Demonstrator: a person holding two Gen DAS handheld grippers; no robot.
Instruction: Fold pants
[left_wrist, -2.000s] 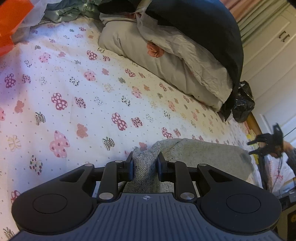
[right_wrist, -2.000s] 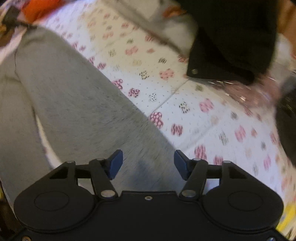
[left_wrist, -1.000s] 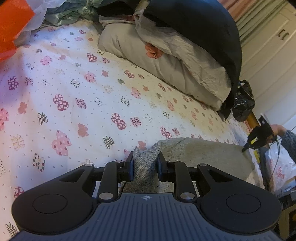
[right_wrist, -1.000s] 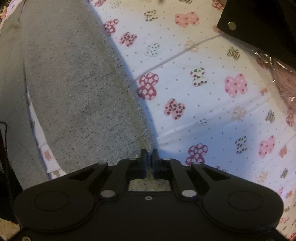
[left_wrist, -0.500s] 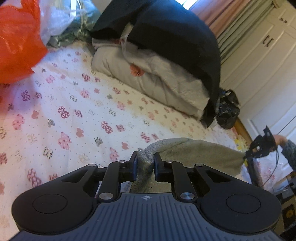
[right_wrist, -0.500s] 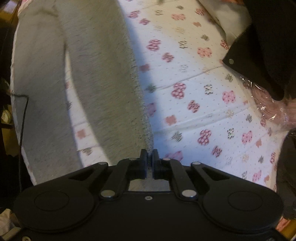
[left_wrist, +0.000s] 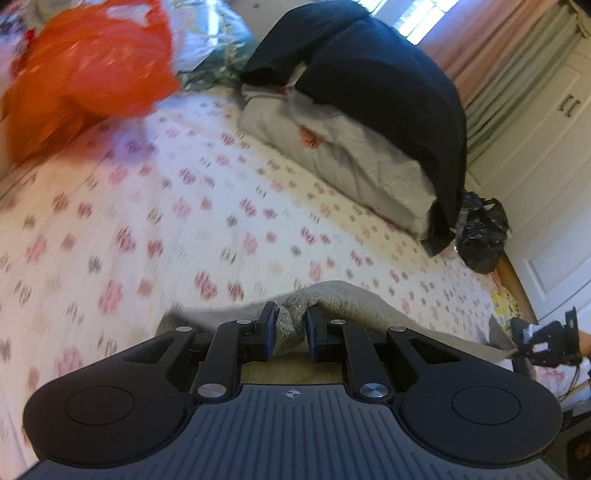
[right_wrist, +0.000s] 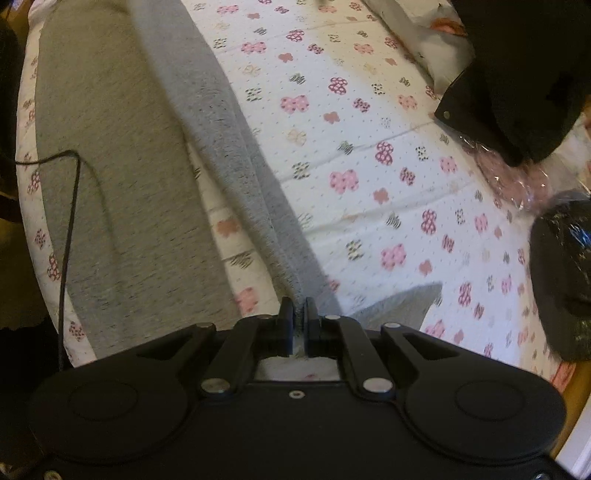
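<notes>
Left wrist view: the left gripper (left_wrist: 289, 320) has its fingers clamped on a bunched fold of the grey pants (left_wrist: 354, 301), the cloth squeezed between the two blue pads. From that pinch the fabric runs off to the right, over the bed (left_wrist: 155, 221), toward the right gripper (left_wrist: 543, 338), which shows small at the right edge of the frame — it holds the far tip of the cloth. The bed sheet is white with pink and dark flower prints, and it is blurred on the left side. An orange bag (left_wrist: 88, 70) sits at the top left. A folded pale quilt (left_wrist: 343, 158) lies near the head of the bed with a black garment (left_wrist: 388, 81) draped over it; a black plastic bag (left_wrist: 482, 236) sits just beside the quilt's end.

Right wrist view: the right gripper (right_wrist: 299, 317) has its fingers nearly shut, gripping a thin edge of the pants (right_wrist: 110, 147). One leg rises taut from the pinch as a raised ridge; the other lies flat on the bed (right_wrist: 369, 155) to the left, with a strip of sheet showing between them. A thin black cable (right_wrist: 72, 206) crosses the flat leg.
</notes>
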